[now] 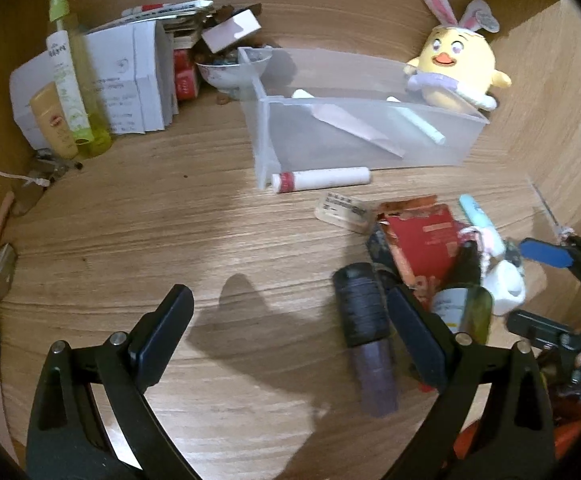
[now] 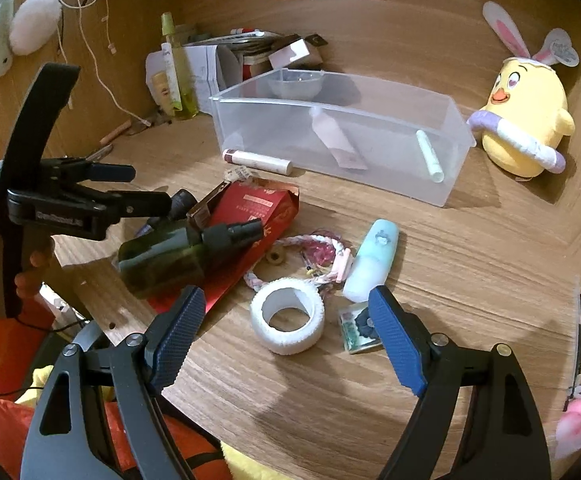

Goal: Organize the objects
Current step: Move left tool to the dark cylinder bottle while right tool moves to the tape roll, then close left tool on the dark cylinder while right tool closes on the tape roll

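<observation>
- Right wrist view: clear plastic bin [image 2: 342, 136] sits on the wooden desk [image 2: 470, 260], holding a pink tube [image 2: 336, 142] and a pale green stick [image 2: 430, 156].
- White lip-balm tube [image 2: 256, 161] lies on the desk just beside the bin's front wall.
- Loose pile nearer the camera: white tape roll [image 2: 288, 320], mint-green bottle [image 2: 372, 260], dark green bottle [image 2: 170, 256] lying on a red packet [image 2: 246, 236], braided cord [image 2: 314, 256].
- Right claw [image 2: 286, 344] is released, blue pads wide apart, hovering over the tape roll, touching nothing.
- Left wrist view: left claw [image 1: 290, 340] is released, empty; a dark purple tube [image 1: 366, 336] lies just inside its right finger.
- Yellow chick plush [image 2: 524, 120] stands to the right of the bin, near it.
</observation>
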`<action>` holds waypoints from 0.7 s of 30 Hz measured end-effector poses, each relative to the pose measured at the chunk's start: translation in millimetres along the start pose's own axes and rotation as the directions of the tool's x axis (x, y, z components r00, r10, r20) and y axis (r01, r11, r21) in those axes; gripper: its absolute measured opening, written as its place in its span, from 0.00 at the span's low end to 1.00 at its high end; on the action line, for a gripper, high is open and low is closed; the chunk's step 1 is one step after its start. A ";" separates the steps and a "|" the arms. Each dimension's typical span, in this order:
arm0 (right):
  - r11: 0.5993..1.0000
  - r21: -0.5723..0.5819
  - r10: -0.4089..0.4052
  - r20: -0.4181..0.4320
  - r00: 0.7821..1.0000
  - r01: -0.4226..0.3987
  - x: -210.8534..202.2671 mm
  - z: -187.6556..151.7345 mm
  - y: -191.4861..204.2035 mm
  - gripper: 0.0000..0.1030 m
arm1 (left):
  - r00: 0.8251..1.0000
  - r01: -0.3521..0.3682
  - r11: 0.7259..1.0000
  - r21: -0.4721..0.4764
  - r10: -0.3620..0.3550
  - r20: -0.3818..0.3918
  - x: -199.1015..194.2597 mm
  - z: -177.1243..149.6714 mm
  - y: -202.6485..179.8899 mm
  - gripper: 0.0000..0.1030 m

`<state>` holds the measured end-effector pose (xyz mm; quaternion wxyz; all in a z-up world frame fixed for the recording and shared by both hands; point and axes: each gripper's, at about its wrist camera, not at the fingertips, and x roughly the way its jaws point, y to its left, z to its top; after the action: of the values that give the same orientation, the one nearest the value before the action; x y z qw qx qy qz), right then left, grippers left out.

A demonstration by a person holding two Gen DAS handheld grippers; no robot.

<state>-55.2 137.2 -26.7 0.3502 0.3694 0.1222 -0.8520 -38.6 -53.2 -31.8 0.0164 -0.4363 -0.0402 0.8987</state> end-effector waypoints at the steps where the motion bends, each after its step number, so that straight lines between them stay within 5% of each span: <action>1: 1.000 0.002 0.002 -0.003 1.000 -0.002 1.4 -0.4 -0.2 0.75 | 1.000 0.006 1.000 0.008 -0.006 -0.002 0.1 0.8 -2.1 0.96; 4: 1.000 0.007 0.010 -0.014 1.000 -0.009 5.0 -1.8 -1.0 0.70 | 1.000 0.018 0.999 0.027 -0.017 -0.016 3.6 2.1 -9.0 0.94; 6: 1.000 -0.002 -0.004 -0.011 1.000 0.004 5.5 -2.5 -0.7 0.68 | 0.999 0.031 0.999 0.044 -0.029 -0.041 9.3 3.3 -13.8 0.78; 10: 1.000 -0.007 -0.010 -0.007 1.000 0.010 6.3 -2.0 -0.1 0.67 | 0.995 0.054 0.998 0.030 -0.051 -0.087 19.9 1.3 -13.1 0.64; 15: 0.999 -0.041 -0.032 -0.003 0.999 0.032 8.6 -0.4 3.9 0.52 | 0.995 0.074 0.997 0.022 -0.072 -0.068 15.1 -0.9 -8.7 0.37; 18: 0.998 -0.057 -0.024 -0.015 1.000 0.024 11.1 -0.2 6.5 0.34 | 0.997 0.067 0.997 0.034 -0.066 -0.050 10.8 -0.8 -8.1 0.28; 21: 0.998 -0.055 -0.027 -0.010 1.000 0.027 11.7 -0.8 7.2 0.34 | 0.999 0.046 0.998 0.044 -0.045 -0.025 7.0 -0.8 -8.2 0.25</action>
<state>-55.5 126.4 -35.2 0.3480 0.3625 0.1525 -0.8510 -42.3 -44.5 -37.0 0.0469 -0.4455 -0.0299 0.8935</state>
